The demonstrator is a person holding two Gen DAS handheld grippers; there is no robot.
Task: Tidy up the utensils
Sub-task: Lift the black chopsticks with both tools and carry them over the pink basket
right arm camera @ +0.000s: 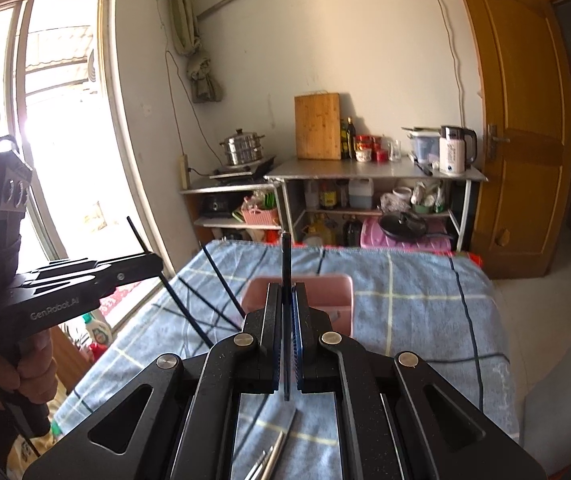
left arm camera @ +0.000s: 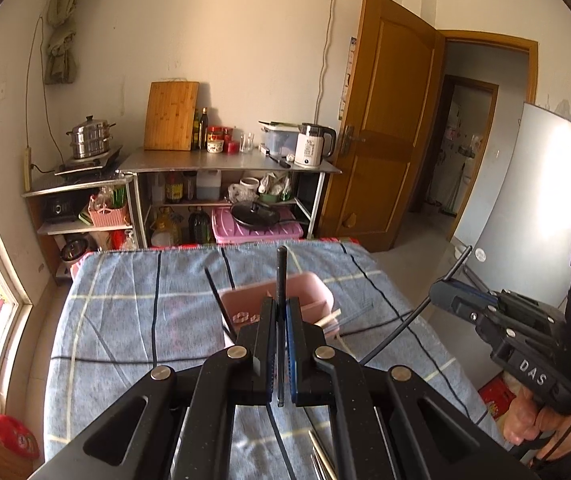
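Blue checked cloth (left arm camera: 133, 320) over the table, pink container (right arm camera: 327, 292) at mid-cloth ahead, metal utensils (right arm camera: 269, 460) lying near. Left gripper (left arm camera: 281, 322) clamped tight on a black chopstick (left arm camera: 281, 272), upright; right gripper (right arm camera: 286, 304) likewise pinching its own black chopstick (right arm camera: 286, 256). Likely mid-carry; next, lowering each tip-first into the container before easing grip.

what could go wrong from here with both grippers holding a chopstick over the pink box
Each black chopstick is pinched by thin jaws near one end, so it could pivot or slip. Two more chopsticks already lean out of the pink box; a lowering stick or the left gripper might knock them.
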